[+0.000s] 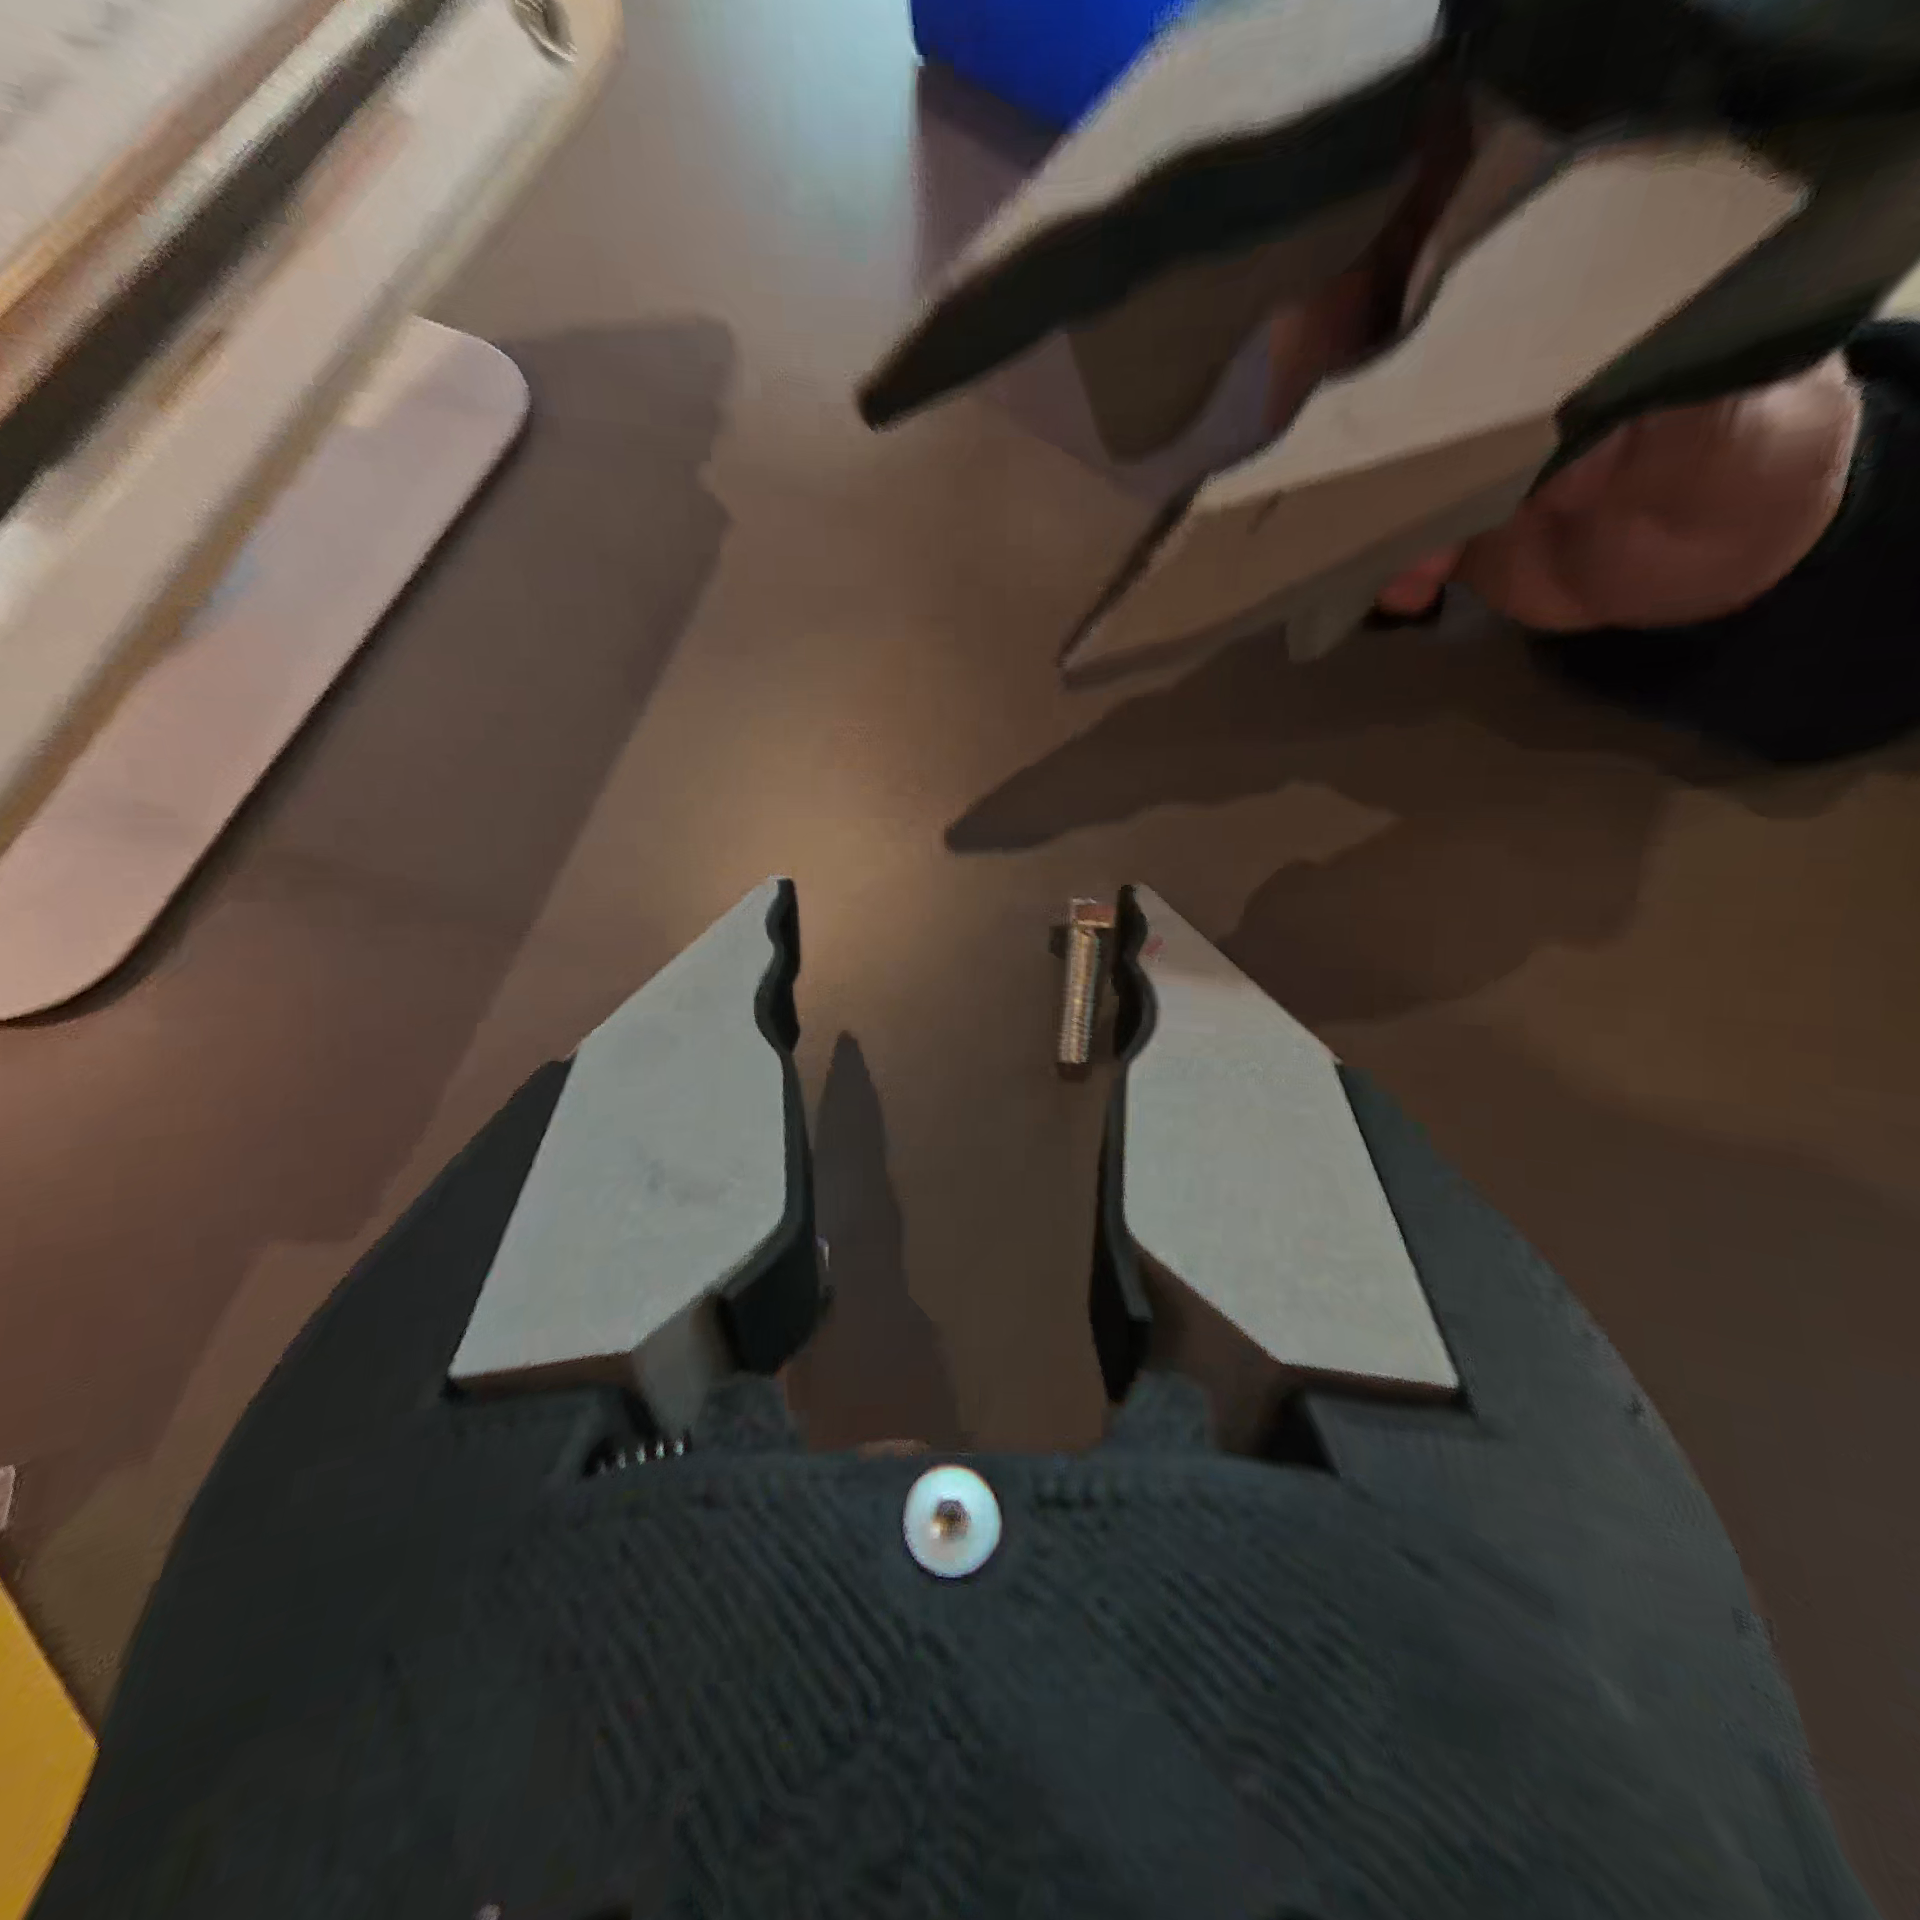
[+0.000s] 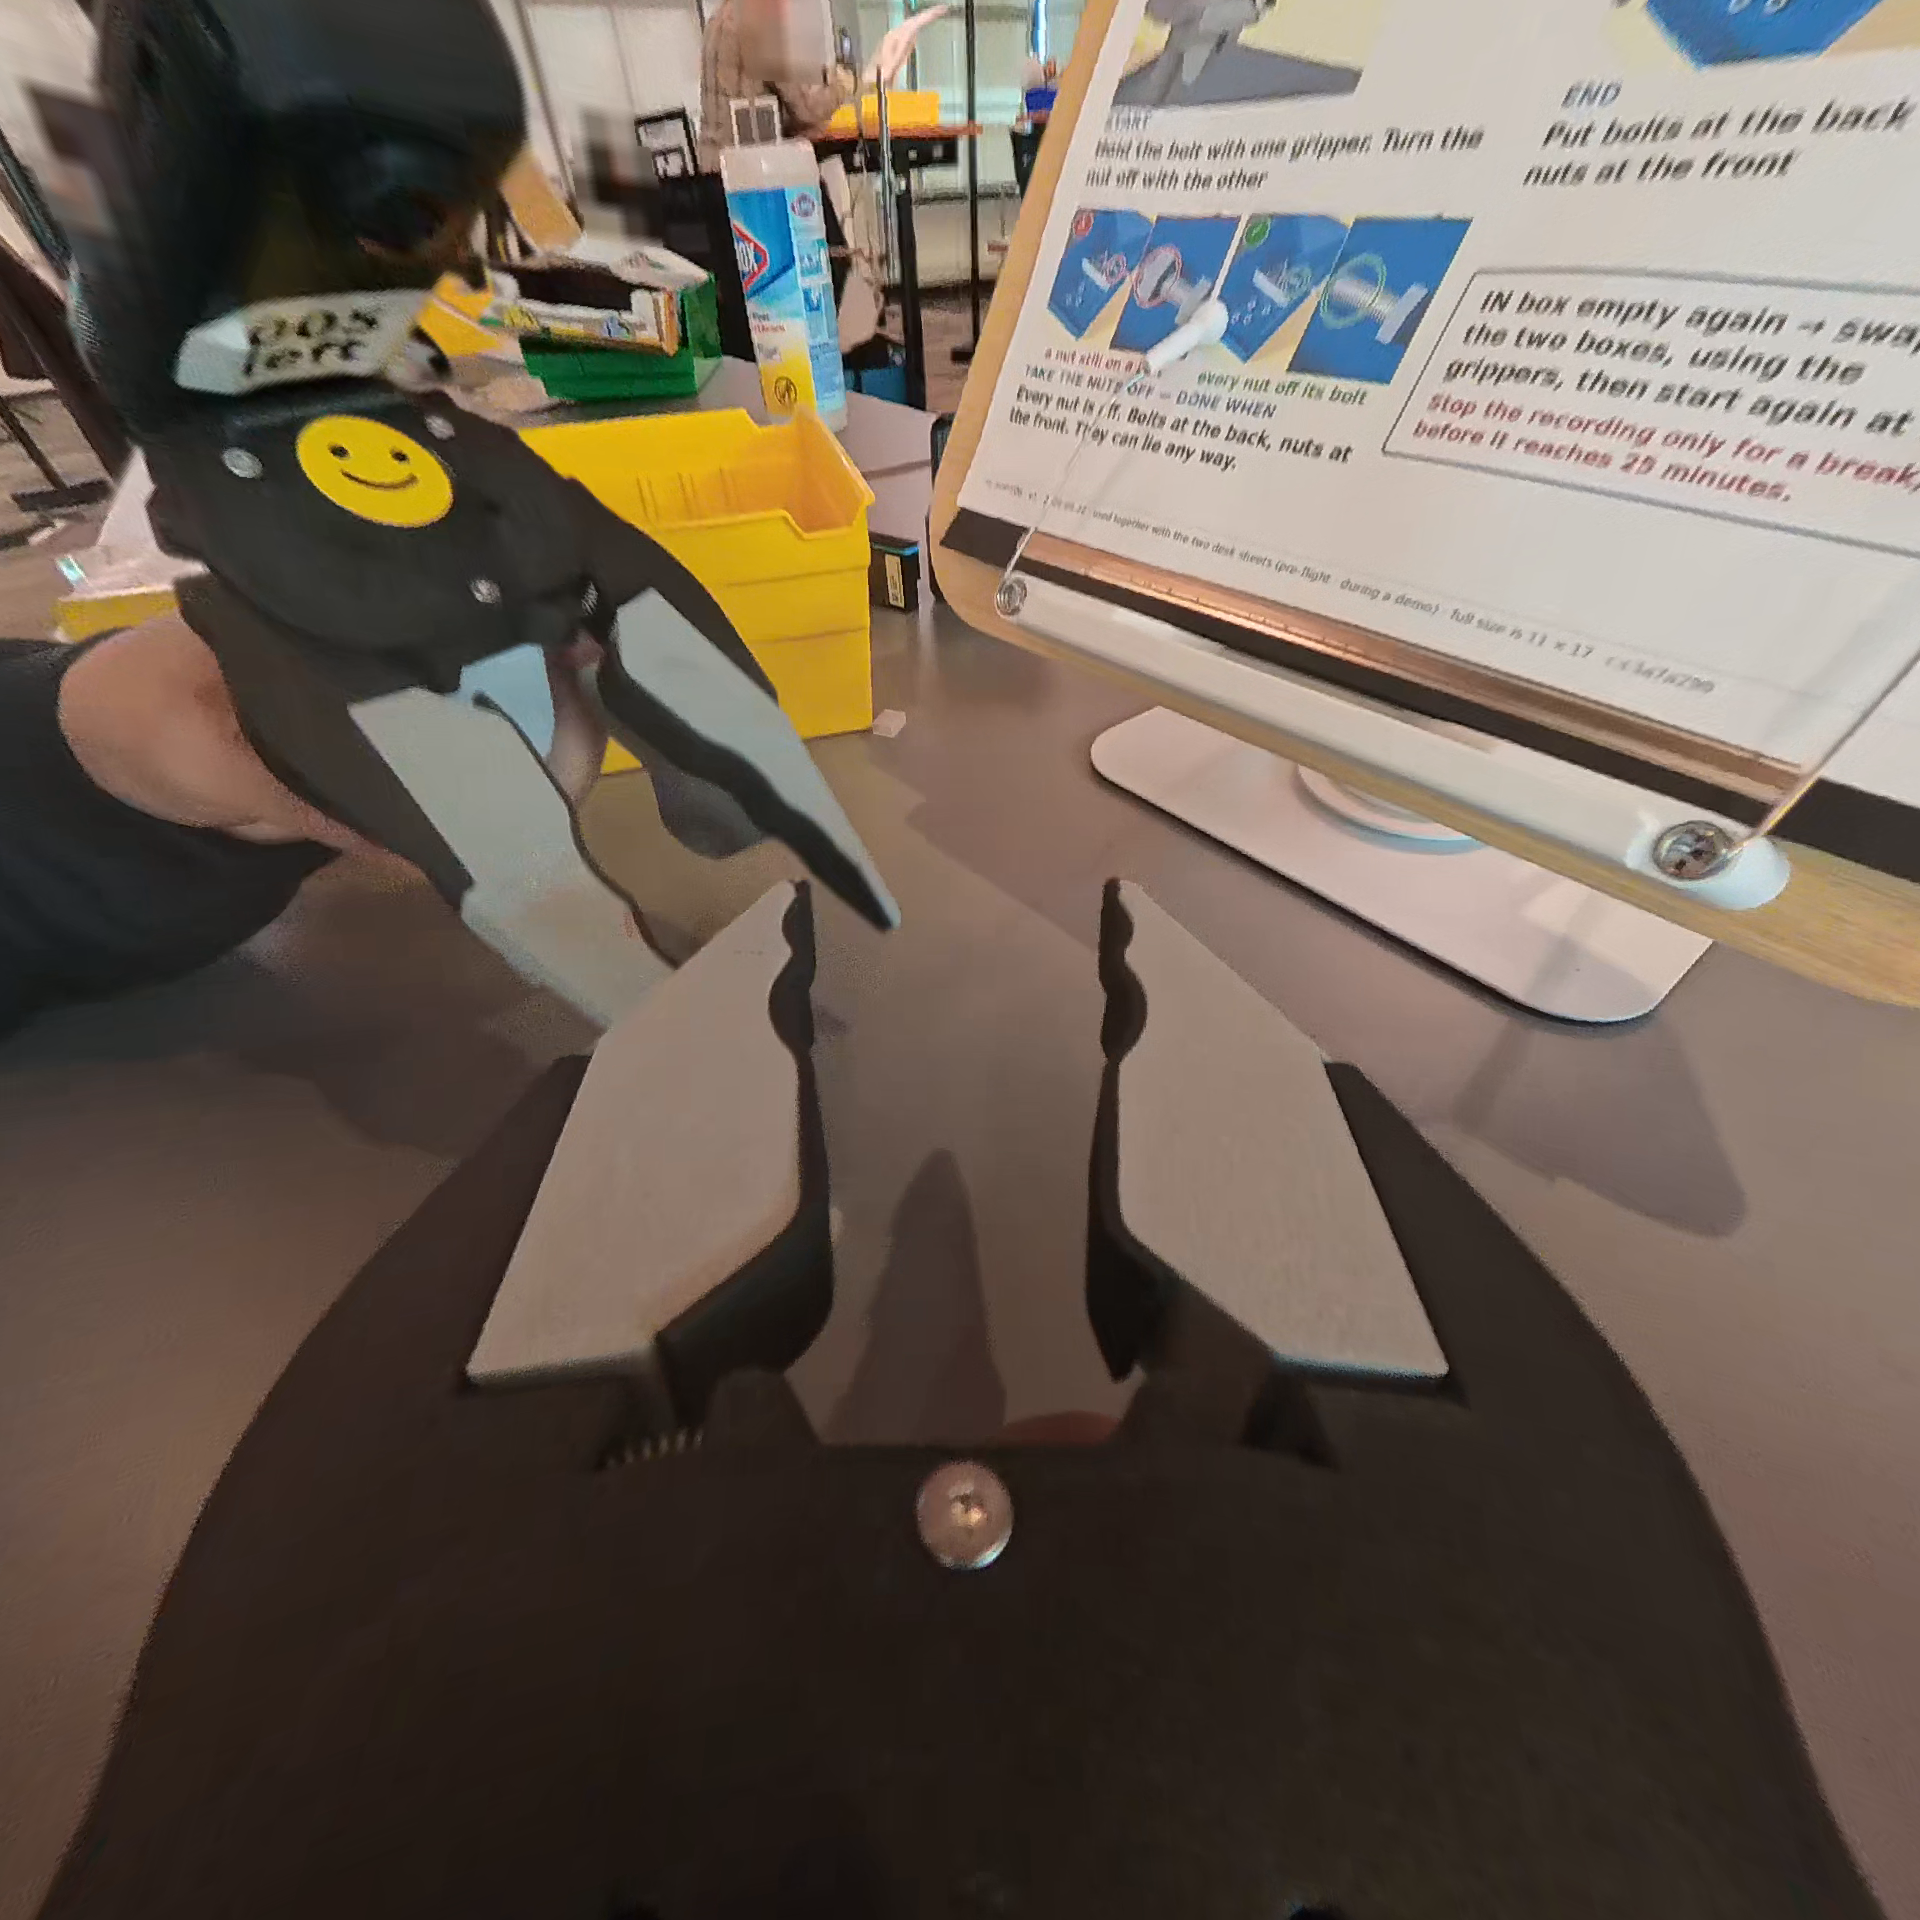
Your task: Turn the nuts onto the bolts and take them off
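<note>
While I looked down the left wrist view, my left claw hung low over the brown desk with its fingers spread and nothing pinched between them. A single silver bolt lay flat on the desk just inside my right-hand finger, its head pointing away from me; it sat right beside the finger's black pad, and I could not tell whether the two touched. I saw no nut on it. Farther off, up and to the right, my right claw slanted down toward the desk, blurred, its fingers apart and empty, with a hand behind it. A white stand base lay at the left, and a blue box showed at the top edge.

In the right wrist view, my right claw was likewise spread wide over bare desk, gripping nothing. The left claw came in from the left, tilted down, its tips just beside my left-hand finger; a yellow smiley sticker sat on its black body. The bolt did not show here. Behind stood a yellow bin, then a green tray and a wipes tub. A printed instruction sheet leaned on a wood-edged board at the right, on its white base.
</note>
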Tool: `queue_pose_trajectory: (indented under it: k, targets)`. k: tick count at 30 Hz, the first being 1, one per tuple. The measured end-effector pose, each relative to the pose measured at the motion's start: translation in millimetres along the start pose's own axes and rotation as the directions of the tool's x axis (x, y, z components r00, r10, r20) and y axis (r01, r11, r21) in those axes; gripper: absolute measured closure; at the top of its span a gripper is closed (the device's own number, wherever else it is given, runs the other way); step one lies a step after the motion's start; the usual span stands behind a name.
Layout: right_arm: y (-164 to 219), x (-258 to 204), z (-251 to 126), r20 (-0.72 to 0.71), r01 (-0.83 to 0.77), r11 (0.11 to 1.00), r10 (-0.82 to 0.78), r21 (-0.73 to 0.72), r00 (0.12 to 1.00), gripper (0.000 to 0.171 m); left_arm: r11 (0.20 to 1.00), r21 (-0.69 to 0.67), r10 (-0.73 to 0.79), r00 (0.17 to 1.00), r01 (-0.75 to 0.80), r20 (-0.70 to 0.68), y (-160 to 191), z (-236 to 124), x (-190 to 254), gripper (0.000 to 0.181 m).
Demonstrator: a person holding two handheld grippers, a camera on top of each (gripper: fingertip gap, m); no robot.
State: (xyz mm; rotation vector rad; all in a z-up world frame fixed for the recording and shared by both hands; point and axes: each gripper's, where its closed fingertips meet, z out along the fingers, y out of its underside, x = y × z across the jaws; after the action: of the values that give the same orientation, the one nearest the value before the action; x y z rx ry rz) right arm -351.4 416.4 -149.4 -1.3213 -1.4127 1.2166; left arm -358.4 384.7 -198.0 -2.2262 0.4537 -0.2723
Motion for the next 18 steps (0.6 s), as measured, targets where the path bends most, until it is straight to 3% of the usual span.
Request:
queue_pose_trajectory:
  k: [5,11,18]
  targets:
    - [14.4,-2.2,9.3,0.009,0.008,0.997,-0.007,-0.075,1.000,0.115,0.996,0.094,-0.011,0.986,-0.004,0.164,5.5,-12.0,-27.0,0.126]
    - [27.7,-5.3,17.3,0.024,-0.005,0.991,0.008,-0.136,1.000,0.115,0.960,0.278,-0.050,0.996,0.028,0.073,-6.1,-31.4,-7.7,0.142]
    - [30.2,11.5,21.9,-0.029,-0.077,0.985,0.074,-0.154,0.997,0.104,0.967,0.242,0.060,0.996,-0.074,0.069,-4.6,-23.7,21.6,0.134]
